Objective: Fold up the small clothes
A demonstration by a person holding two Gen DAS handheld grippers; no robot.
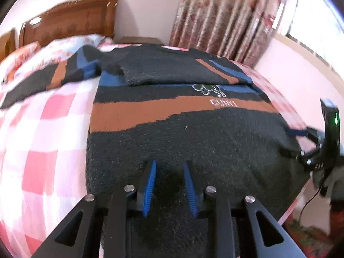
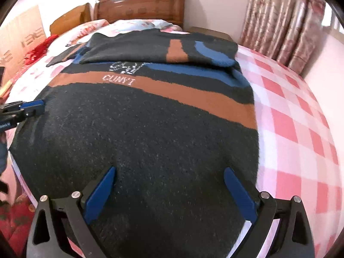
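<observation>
A dark knit sweater [image 1: 193, 133] with brown and blue stripes and white "CUNYI" lettering lies flat on the bed; it also shows in the right wrist view [image 2: 139, 133]. One sleeve is folded across the chest [image 1: 172, 68]; the other sleeve [image 1: 53, 75] stretches out to the left. My left gripper [image 1: 169, 165] hovers over the sweater's hem, fingers partly open with nothing between them. My right gripper [image 2: 169, 172] is wide open above the hem near the sweater's right edge. The left gripper's fingers [image 2: 32, 106] show at the sweater's left edge in the right wrist view.
The bed has a pink and white checked sheet [image 2: 290, 118] and floral pillows [image 1: 53, 47] by a wooden headboard [image 1: 71, 19]. Floral curtains [image 1: 225, 17] hang by a window at the right. The other gripper's body [image 1: 329, 137] shows at the right edge.
</observation>
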